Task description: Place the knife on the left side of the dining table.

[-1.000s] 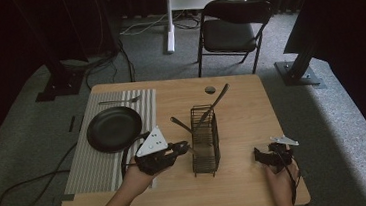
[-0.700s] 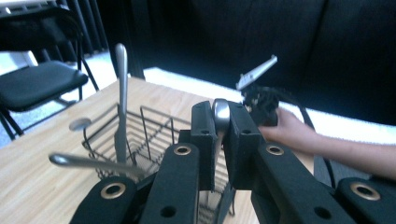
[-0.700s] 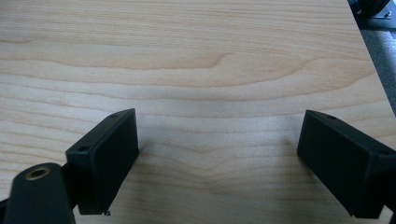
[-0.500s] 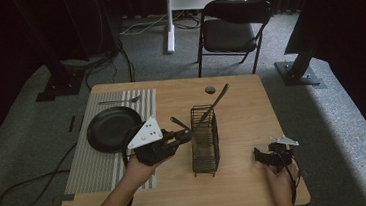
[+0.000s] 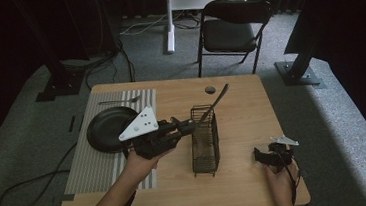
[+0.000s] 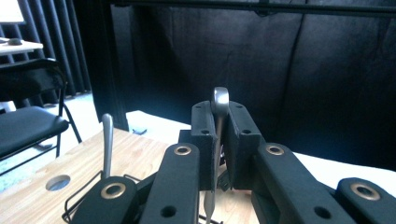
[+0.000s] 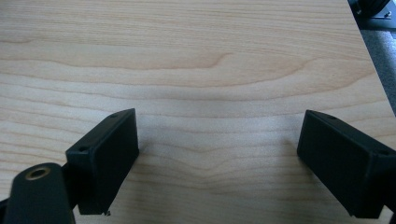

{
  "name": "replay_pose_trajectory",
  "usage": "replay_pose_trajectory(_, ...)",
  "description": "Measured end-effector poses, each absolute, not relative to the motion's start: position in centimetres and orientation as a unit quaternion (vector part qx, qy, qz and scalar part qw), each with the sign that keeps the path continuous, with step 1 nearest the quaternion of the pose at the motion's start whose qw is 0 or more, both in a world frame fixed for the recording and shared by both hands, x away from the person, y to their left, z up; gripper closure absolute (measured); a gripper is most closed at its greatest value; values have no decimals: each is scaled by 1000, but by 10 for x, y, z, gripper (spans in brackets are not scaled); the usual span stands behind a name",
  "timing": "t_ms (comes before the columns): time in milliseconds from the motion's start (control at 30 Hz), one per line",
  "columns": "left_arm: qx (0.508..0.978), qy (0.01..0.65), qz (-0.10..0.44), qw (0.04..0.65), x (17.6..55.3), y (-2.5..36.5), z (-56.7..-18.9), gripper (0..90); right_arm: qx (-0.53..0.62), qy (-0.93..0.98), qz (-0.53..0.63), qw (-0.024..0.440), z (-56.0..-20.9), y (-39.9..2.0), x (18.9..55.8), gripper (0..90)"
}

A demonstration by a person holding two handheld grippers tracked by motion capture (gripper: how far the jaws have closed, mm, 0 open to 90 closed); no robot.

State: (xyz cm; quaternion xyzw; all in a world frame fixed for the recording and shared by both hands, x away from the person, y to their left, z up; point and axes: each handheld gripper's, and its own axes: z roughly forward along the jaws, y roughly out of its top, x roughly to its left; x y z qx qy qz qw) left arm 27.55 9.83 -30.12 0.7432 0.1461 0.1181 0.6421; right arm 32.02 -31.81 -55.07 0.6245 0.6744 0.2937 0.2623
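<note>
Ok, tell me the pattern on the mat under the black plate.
The mat has grey and white stripes running lengthwise under the plate, clearest in the high view.

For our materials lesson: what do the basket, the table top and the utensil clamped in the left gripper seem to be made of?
Basket: thin dark wire, probably coated metal, open grid. Table top: pale wood or laminate, visible grain. Utensil in the left gripper: likely polished steel, silvery glint.

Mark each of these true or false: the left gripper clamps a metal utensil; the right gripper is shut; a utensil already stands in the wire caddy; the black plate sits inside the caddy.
1. The left gripper clamps a metal utensil. True.
2. The right gripper is shut. False: its jaws stand wide apart over bare table.
3. A utensil already stands in the wire caddy. True.
4. The black plate sits inside the caddy. False: it lies on the striped mat, left of the caddy.
</note>
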Motion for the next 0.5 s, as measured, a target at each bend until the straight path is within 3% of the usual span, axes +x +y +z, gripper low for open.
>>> replay_pose_trajectory(500,707,159,133,676,257,135,-266,840,625,674,294,262,-551,-318,320,116)
